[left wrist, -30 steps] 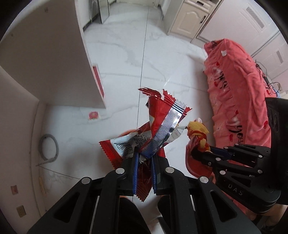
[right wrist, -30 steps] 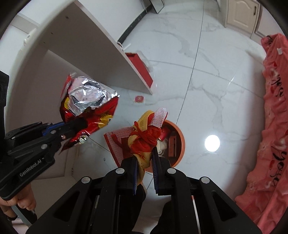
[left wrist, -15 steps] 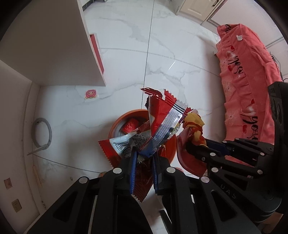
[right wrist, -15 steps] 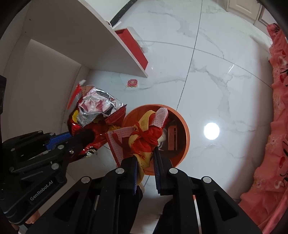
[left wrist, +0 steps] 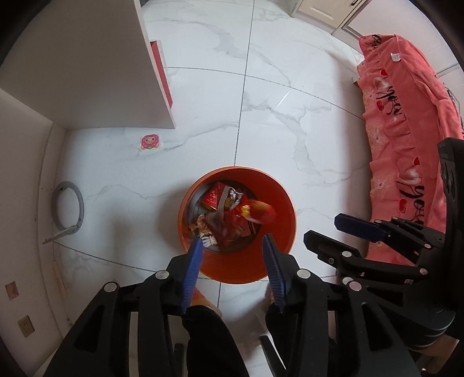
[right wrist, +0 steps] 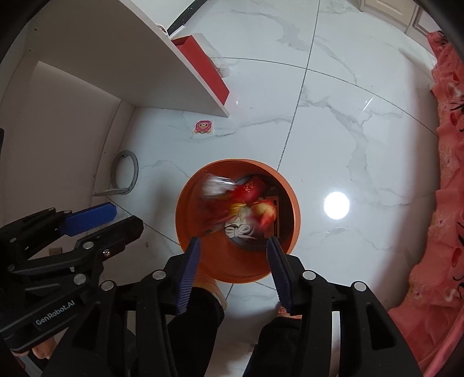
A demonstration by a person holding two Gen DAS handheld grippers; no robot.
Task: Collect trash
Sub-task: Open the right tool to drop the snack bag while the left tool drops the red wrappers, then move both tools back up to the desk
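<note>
Hanging over the orange bin (left wrist: 278, 203), both just-opened grippers, the left (left wrist: 232, 242) marked "GenRobot.AI", gape empty

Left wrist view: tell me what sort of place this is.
Probably a room in a home: glossy white marble-look floor tiles, a pink printed fabric cover draped over furniture, cream panelled cabinet doors, an orange waste bin.

Orange bin (left wrist: 185, 216) stands on open marble floor (left wrist: 290, 121); its mouth is unobstructed from above, inside part-filled with wrappers (left wrist: 232, 214). Left gripper (left wrist: 232, 246) and right gripper (right wrist: 233, 242) hang side by side over the near rim, close together. White shelf unit (left wrist: 87, 72) overhangs left of the bin. Pink-covered furniture (left wrist: 406, 121) bounds the right. Floor beyond the bin is clear but for a small sticker (left wrist: 149, 142).
</note>
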